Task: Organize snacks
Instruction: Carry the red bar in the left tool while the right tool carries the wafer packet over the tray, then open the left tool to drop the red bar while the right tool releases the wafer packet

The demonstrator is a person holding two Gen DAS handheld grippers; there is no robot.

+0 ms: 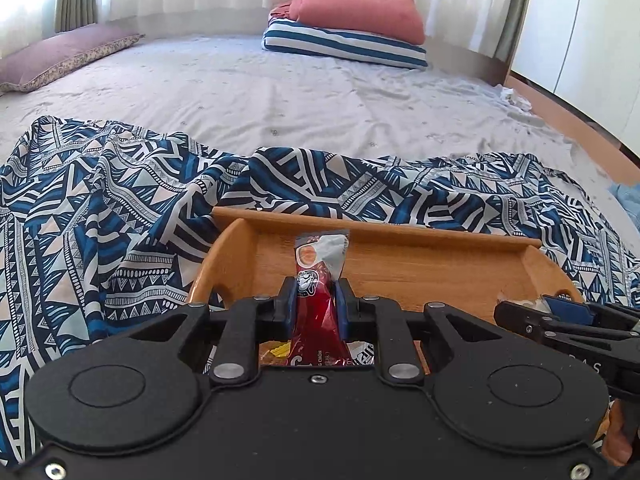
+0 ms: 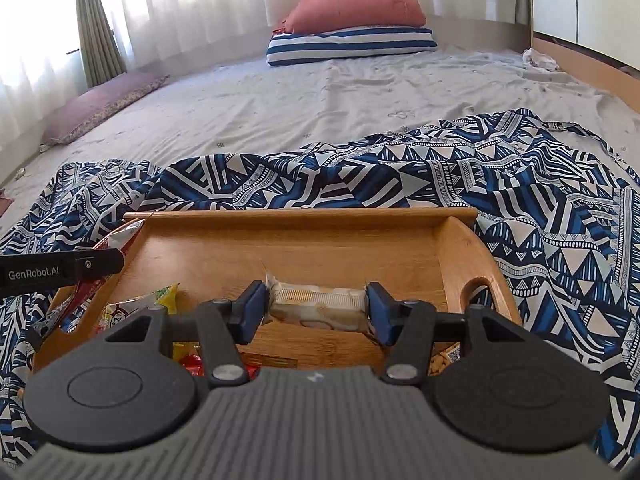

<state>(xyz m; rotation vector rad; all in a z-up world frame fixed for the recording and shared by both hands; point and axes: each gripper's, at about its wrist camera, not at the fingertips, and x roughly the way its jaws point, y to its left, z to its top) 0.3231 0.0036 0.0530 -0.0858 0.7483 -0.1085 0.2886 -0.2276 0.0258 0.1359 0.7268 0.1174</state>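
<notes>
A wooden tray point(image 1: 420, 276) point(image 2: 304, 252) lies on a blue patterned cloth. My left gripper point(image 1: 316, 300) is shut on a red snack packet point(image 1: 316, 312), which stands upright over the tray's left part, its silver top end pointing away. My right gripper point(image 2: 316, 304) is shut on a pale wrapped biscuit bar point(image 2: 320, 304), held crosswise above the tray's middle. The left gripper point(image 2: 60, 272) shows at the left edge of the right wrist view, and the right gripper point(image 1: 560, 316) at the right edge of the left wrist view. A yellow snack packet point(image 2: 160, 298) lies in the tray's near left.
The blue patterned cloth point(image 1: 100, 216) point(image 2: 520, 184) spreads over a grey bed sheet point(image 1: 280, 92). A striped pillow point(image 1: 344, 44) under a red one point(image 1: 360, 10) sits at the far end, a maroon pillow point(image 1: 60, 56) at the left. More snack wrappers point(image 2: 192, 362) lie under the grippers.
</notes>
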